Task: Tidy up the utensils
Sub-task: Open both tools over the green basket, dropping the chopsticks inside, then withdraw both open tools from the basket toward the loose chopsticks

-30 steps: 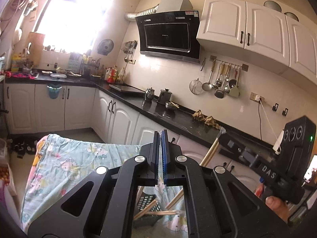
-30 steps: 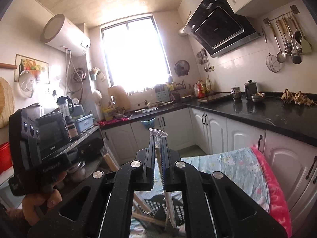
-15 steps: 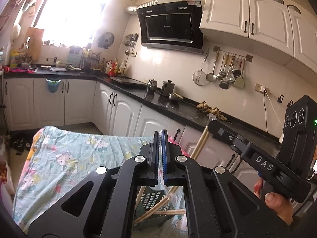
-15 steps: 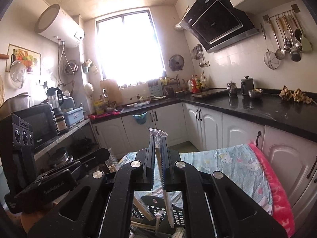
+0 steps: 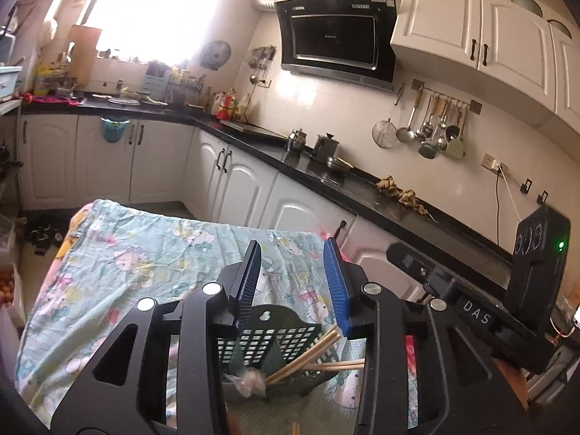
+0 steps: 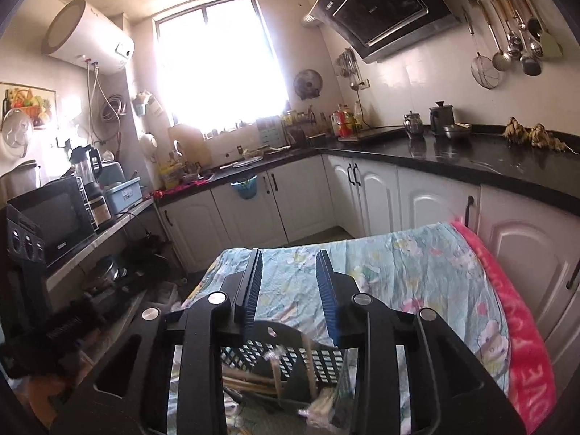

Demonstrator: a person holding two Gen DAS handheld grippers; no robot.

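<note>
over the dark green perforated plastic utensil basket (image 5: 275, 344) on the pale blue cartoon-print tablecloth (image 5: 119, 264): left gripper (image 5: 295, 286) and right gripper (image 6: 288, 291) both opening, jaws apart, nothing between the pads. wooden chopsticks (image 5: 311, 357) lying slanted inside the basket, a plastic-wrapped utensil (image 6: 319, 404) blurred low beside it. looks like the drop-off step of the sorting. next likely calls for lifting clear of the basket rim, then seeking any utensil left outside; none visible here.
</note>
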